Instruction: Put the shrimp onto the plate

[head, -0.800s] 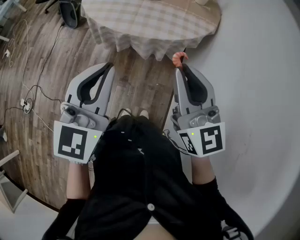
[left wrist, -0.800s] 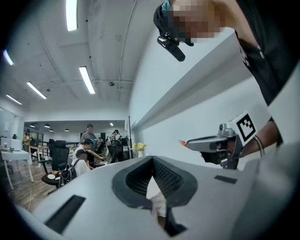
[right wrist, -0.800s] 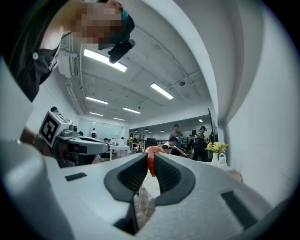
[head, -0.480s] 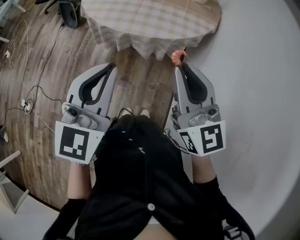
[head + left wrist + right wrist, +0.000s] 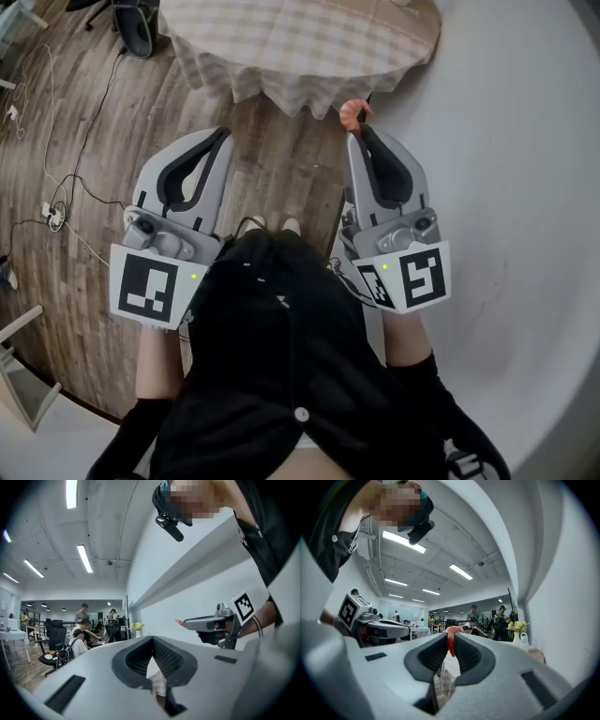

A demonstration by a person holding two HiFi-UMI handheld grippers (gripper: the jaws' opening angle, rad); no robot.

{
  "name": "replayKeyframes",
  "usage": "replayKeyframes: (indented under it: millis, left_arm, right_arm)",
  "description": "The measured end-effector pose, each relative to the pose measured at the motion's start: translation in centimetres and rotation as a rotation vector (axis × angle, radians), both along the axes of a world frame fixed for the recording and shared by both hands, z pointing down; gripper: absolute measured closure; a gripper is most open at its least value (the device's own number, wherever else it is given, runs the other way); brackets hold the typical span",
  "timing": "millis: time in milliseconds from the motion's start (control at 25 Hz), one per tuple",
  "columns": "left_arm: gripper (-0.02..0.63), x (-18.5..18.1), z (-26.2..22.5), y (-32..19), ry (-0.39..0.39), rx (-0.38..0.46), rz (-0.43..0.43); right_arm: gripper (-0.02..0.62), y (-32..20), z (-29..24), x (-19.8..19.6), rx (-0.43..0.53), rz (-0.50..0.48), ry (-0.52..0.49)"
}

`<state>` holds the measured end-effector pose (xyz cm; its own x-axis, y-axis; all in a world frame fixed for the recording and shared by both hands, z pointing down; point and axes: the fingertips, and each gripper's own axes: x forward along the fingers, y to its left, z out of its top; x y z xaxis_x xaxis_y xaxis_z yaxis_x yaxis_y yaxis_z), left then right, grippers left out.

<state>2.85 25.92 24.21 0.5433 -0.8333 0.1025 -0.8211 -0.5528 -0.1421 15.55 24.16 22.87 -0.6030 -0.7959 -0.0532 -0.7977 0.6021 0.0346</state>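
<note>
Right gripper pinched the shrimp at its tips, left gripper pressed together, empty; carry wanted steady squeeze, level travel toward the clothed table, plate unseen.

Two grippers, one shrimp, one table.

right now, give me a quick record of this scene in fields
left gripper: shut, nothing in it
right gripper: shut on the shrimp
shrimp: orange, pinched at the jaw tips, held in the air near the table's edge
table: round, checked cloth, ahead of both grippers
plate: not in view
</note>
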Motion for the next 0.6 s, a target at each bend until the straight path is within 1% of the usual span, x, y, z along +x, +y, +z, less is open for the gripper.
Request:
replayKeyframes:
  millis: [360, 600]
  left_arm:
    - [0.604, -1.4, -0.2, -0.3, 0.008, 0.007, 0.004]
    - [0.604, -2.5, -0.4, -0.5, 0.009, 0.021, 0.017]
  right_arm:
    - [0.56, -0.3, -0.3, -1.3, 0.017, 0.009, 0.022]
    - [0.56, -0.6, -0.3, -2.2, 0.018, 0.027, 0.013]
